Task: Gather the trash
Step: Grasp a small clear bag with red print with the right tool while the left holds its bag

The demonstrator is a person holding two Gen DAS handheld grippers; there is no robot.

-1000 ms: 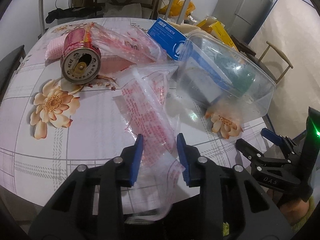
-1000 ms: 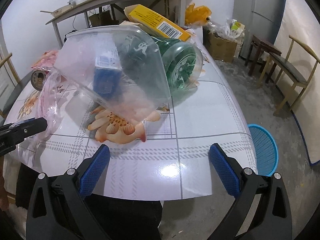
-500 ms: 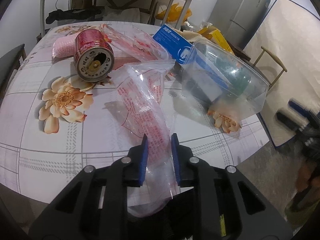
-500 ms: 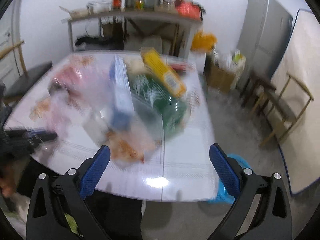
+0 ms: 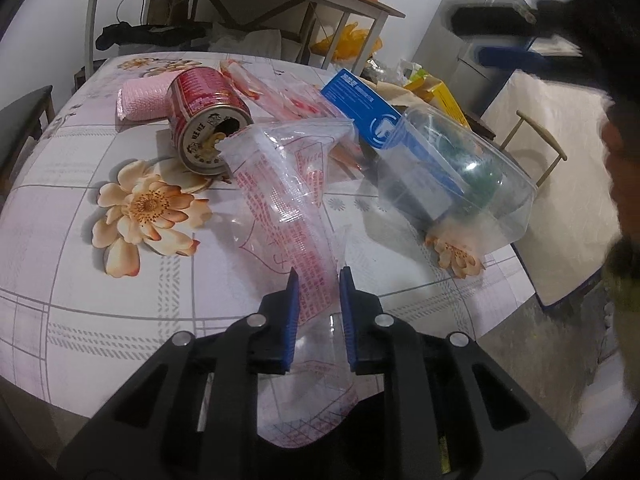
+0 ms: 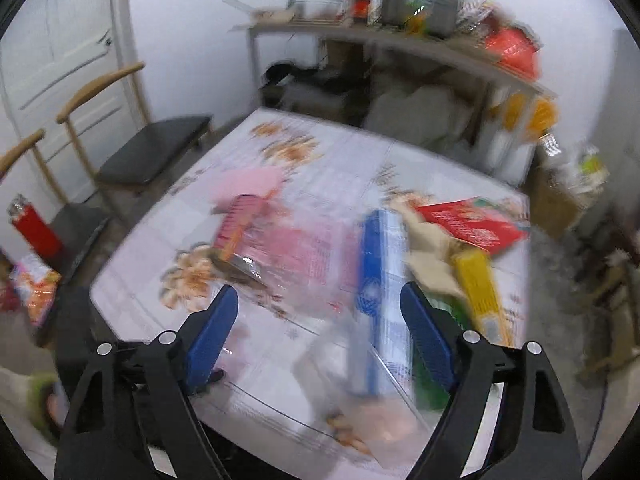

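Left tool point(image 5: 316, 300) has been closing, now clenched on printed plastic bag point(image 5: 288, 200); right tool point(image 6: 320, 328), spread, narrowing, lifted.

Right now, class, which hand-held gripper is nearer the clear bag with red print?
Left. The left hand-held gripper has the clear bag with red print between its jaws; the right hand-held gripper hovers above, empty.

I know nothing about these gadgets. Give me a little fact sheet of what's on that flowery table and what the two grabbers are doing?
Surface: table with a flower-print cover
Left gripper: jaws have just been closing on a clear bag with red print
Right gripper: nothing between its jaws, which have just been narrowing; blurred view
Lying on its side: red tin can
Behind the can: pink pad
To the right: blue box, large clear bag with a green bottle inside
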